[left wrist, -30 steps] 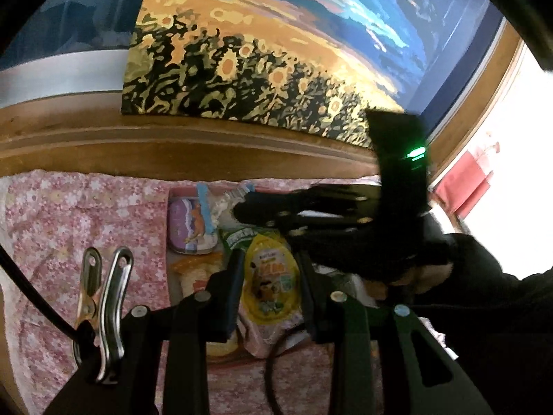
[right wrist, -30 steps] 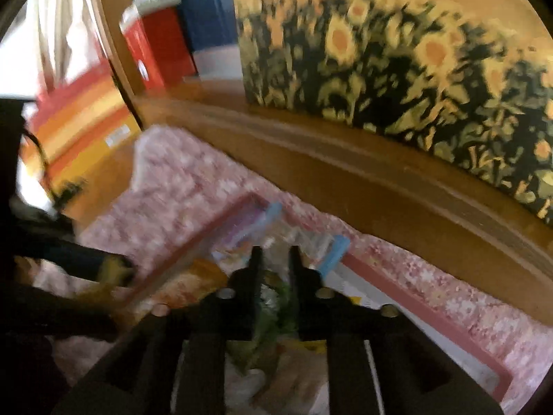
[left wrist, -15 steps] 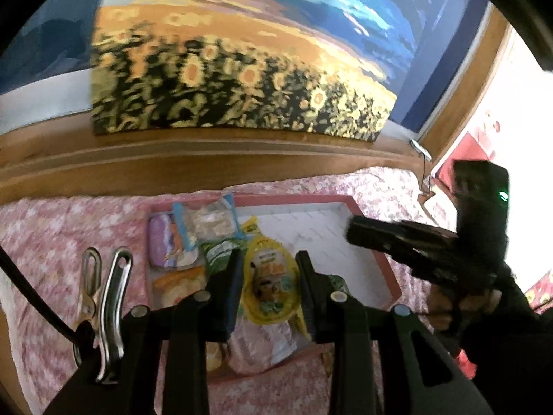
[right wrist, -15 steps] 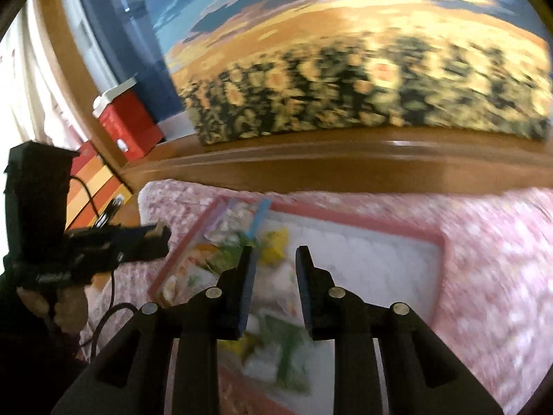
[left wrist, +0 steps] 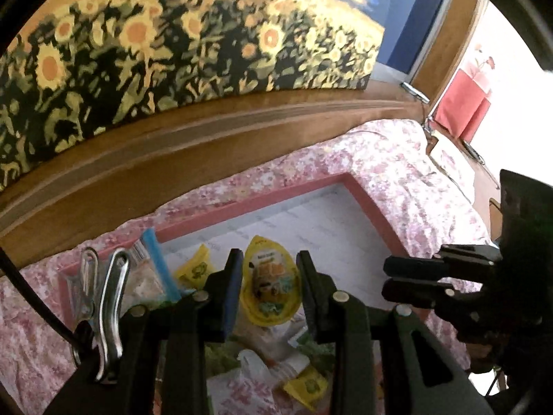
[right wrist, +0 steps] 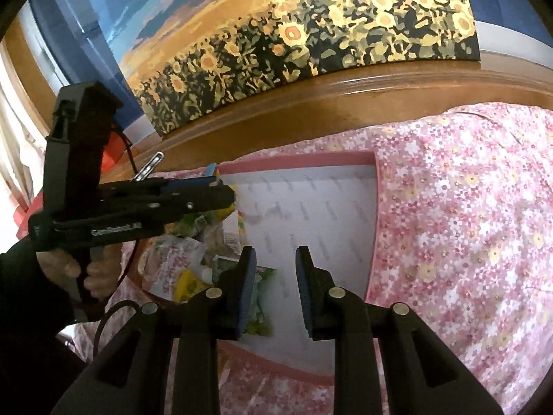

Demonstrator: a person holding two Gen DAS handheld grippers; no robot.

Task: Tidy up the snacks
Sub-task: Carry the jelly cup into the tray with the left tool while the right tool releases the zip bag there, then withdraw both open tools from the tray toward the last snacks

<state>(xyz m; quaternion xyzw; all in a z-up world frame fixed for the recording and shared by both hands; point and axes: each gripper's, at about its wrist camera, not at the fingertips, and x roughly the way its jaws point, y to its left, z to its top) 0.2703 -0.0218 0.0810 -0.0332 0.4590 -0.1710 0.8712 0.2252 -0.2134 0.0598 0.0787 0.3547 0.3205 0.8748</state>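
Looking along our left tool point(left wrist: 266, 282), we see its two fingers set moderately apart with the yellow pouch point(left wrist: 269, 288) between them; whether the pads touch it we cannot tell, so we call nothing gripped. The pouch lies in the pink-rimmed tray point(left wrist: 371, 207), which rests on a flowered cloth point(left wrist: 397, 159). Around it the snacks sit in a loose heap at the tray's left end: a blue-edged clear bag point(left wrist: 152, 273), a small yellow sachet point(left wrist: 193, 269), a white wrapper point(left wrist: 255, 363). The tray's white floor beyond them is bare. Our right tool point(left wrist: 390, 278) enters from the right above the tray's edge, its fingers close together.

From the right tool's point(right wrist: 274, 288) own camera, its fingers stand apart and hold nothing, hovering over the bare white floor, with a green packet point(right wrist: 257, 307) just beside the left finger. The left tool point(right wrist: 230, 195) reaches across the heap from the left, over a pink-printed white packet point(right wrist: 172, 263).

We judge the sorting barely begun: every snack crowds one end, unaligned and overlapping, and spreading them into the free space is all left to do.
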